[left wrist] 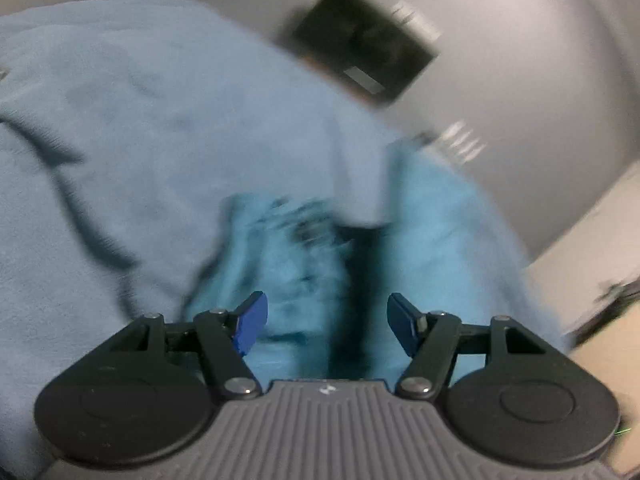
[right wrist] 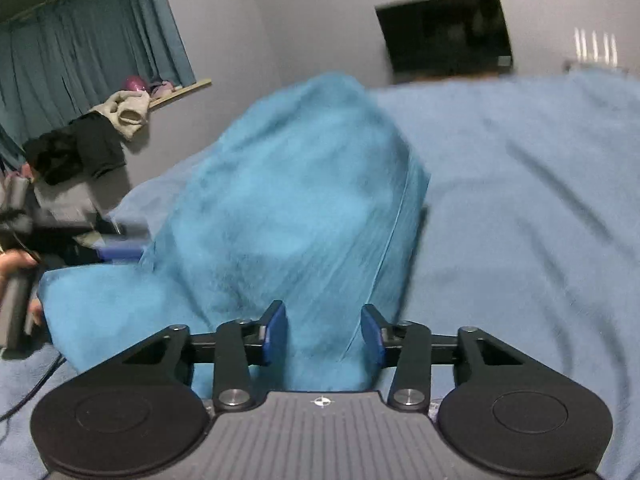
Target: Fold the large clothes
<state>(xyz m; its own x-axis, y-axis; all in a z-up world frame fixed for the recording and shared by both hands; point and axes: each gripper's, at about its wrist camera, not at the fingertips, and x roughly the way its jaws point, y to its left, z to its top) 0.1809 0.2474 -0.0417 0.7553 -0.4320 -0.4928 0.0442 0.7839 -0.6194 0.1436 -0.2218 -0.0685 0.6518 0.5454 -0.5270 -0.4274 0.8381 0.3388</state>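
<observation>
A teal fleece garment (right wrist: 288, 208) lies heaped on a bed under a light blue blanket (right wrist: 540, 208). In the right wrist view it rises in a blurred mound just ahead of my right gripper (right wrist: 324, 334). That gripper stands partly open, with teal cloth showing in the gap and the pads (right wrist: 276, 332) not pressing on it. In the left wrist view the same garment (left wrist: 432, 248) is bunched and blurred below my left gripper (left wrist: 328, 322). The left gripper is open wide above the cloth and grips nothing. A hand (right wrist: 12, 266) on a grey handle shows at the left edge of the right wrist view.
A dark screen (right wrist: 444, 36) hangs on the grey wall beyond the bed. Teal curtains (right wrist: 80, 48) and a pile of dark and beige clothes (right wrist: 84, 144) stand at the left. A black cable (right wrist: 28, 392) trails over the blanket at the near left.
</observation>
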